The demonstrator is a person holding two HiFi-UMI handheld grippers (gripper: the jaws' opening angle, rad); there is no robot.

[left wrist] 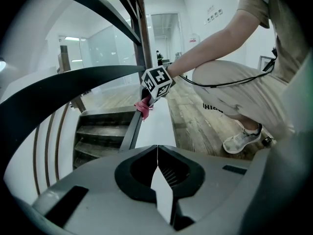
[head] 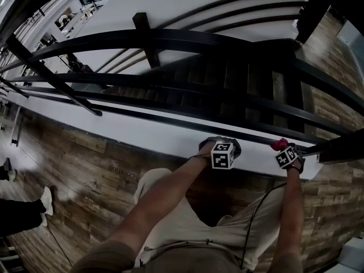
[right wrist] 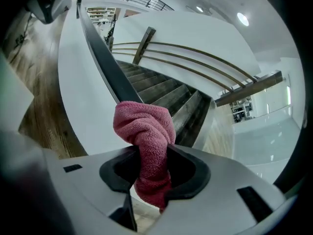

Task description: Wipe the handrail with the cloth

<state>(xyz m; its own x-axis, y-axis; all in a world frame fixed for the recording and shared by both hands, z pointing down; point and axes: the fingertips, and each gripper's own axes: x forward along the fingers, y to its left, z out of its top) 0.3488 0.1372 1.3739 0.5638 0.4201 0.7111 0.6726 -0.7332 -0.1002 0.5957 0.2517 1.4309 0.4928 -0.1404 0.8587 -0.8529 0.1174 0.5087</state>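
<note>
Right tongs point(right wrist: 150, 173) pinching red cloth point(right wrist: 144, 126) at black handrail point(right wrist: 105, 58); left tongs point(left wrist: 157, 163) pressed together, empty, over white ledge point(head: 142, 135).

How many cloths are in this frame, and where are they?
1. The red cloth is pinched in the right hand-held gripper, at the lowest black rail beside the stairs. The left hand-held gripper is shut and empty. No other cloth shows.
</note>
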